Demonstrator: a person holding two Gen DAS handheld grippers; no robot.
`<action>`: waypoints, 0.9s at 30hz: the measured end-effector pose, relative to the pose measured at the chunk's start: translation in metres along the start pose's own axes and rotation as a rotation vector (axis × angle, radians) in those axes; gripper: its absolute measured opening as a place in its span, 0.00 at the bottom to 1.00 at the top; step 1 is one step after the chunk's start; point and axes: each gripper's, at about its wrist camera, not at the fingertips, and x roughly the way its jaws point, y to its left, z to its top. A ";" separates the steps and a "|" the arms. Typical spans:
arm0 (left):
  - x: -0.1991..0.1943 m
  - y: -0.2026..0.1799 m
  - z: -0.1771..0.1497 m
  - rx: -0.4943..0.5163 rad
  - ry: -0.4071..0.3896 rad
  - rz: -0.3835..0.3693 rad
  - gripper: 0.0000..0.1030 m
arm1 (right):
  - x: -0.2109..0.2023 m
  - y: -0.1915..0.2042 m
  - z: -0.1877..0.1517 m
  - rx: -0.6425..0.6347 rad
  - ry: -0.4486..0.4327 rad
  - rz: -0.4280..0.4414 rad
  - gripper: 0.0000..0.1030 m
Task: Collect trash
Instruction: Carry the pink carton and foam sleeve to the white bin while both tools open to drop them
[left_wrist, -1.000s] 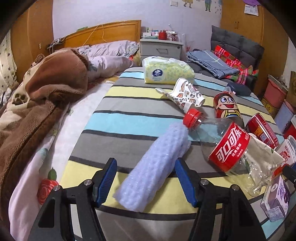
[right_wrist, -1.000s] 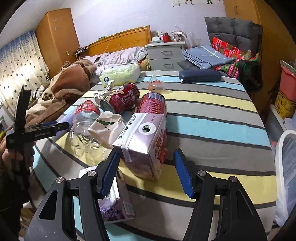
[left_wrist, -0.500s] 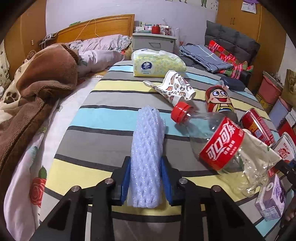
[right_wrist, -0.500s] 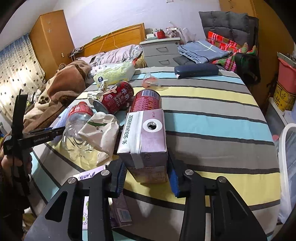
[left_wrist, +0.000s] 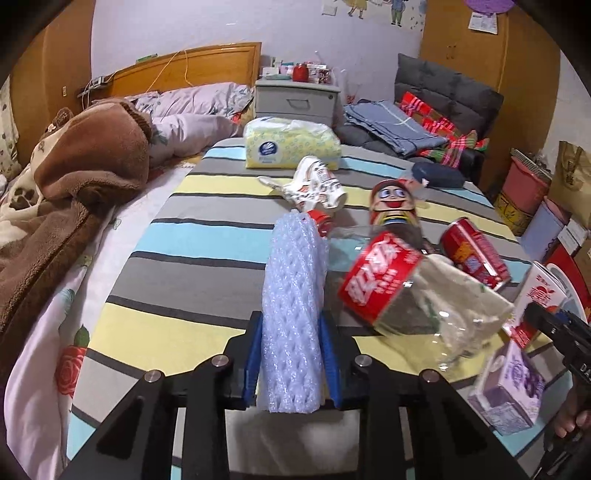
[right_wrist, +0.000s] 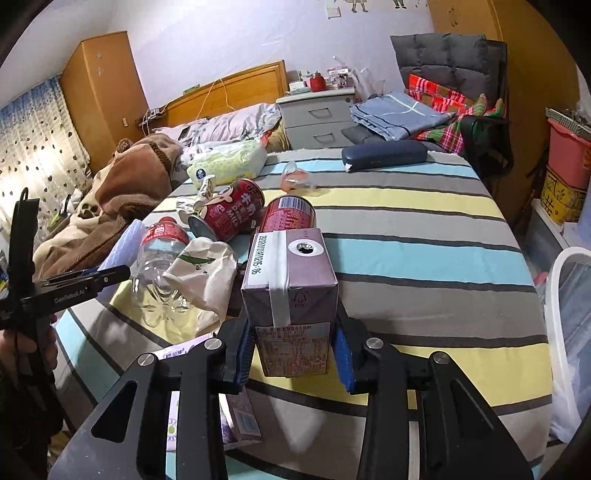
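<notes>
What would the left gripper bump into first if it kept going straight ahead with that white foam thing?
Probably the clear cola bottle. The left gripper is shut on the foam net sleeve, whose far end already sits right by the bottle's red cap. Whether they touch is hard to tell. The crumpled printed wrapper lies beyond.

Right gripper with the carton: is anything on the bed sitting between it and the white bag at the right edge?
Nothing visible does. The right gripper is shut on the purple drink carton, and the striped bedspread between it and the white bag lies bare. The cans and the bottle lie on the carton's other side.
</notes>
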 end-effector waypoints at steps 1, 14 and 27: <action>-0.004 -0.002 0.000 0.002 -0.006 -0.003 0.29 | -0.001 0.000 0.000 0.000 -0.003 -0.001 0.37; -0.047 -0.038 -0.005 0.046 -0.081 -0.053 0.29 | -0.022 -0.008 0.002 0.019 -0.064 0.002 0.37; -0.071 -0.118 -0.003 0.137 -0.121 -0.155 0.29 | -0.057 -0.037 0.002 0.059 -0.137 -0.049 0.37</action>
